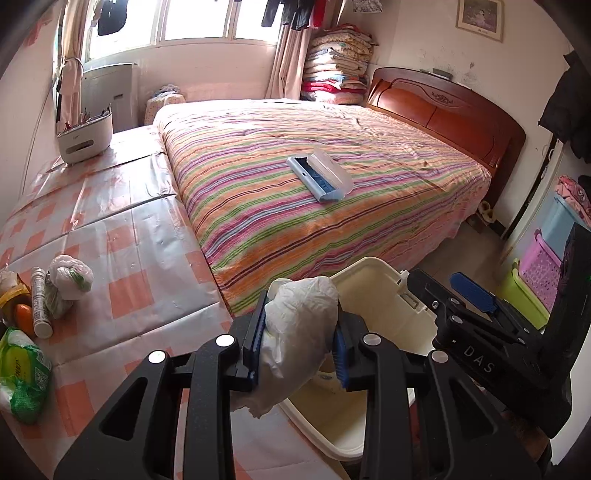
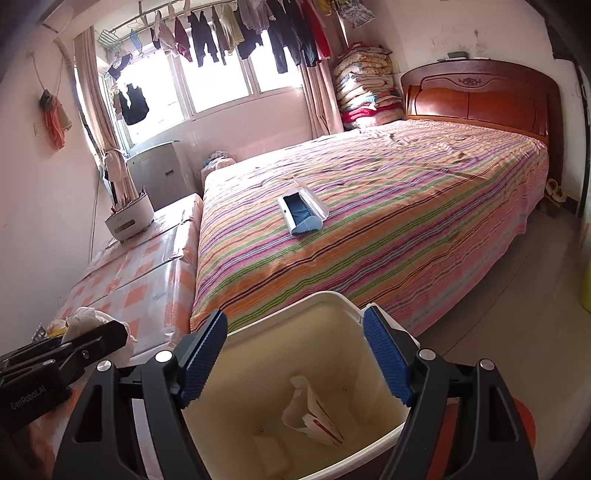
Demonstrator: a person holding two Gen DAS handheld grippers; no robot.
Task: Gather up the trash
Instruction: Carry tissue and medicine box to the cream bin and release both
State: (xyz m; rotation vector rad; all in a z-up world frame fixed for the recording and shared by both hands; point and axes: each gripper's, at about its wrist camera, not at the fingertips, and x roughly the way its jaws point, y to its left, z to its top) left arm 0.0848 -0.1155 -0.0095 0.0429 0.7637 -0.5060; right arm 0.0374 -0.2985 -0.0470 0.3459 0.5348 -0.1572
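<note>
left gripper (image 1: 301, 341): clamped on a crumpled white plastic bag (image 1: 295, 332), blue pads pressing both sides; held over the near left rim of the bin
right gripper (image 2: 295, 360): jaws spread wide, nothing between them; hangs above the bin mouth
bin (image 2: 284, 306): cream plastic, open top, near centre, at the foot of the bed; paper scraps with red print (image 2: 314, 417) lie at its bottom
checked table (image 1: 147, 266): near left, orange-and-white cover, touching the bed's left side
other trash, near left on table: knotted white bag (image 1: 70, 275), white tube (image 1: 40, 302), green-and-white packet (image 1: 24, 376), orange item (image 1: 25, 319) — all well apart from the bin
bed (image 1: 332, 155): striped cover, middle; blue and clear case (image 1: 319, 177) lying on it
white holder (image 1: 85, 138): far left on table, pens inside
far: window (image 2: 218, 88), hanging clothes (image 2: 236, 33), stacked quilts (image 1: 338, 64), wooden headboard (image 1: 447, 110) at right
</note>
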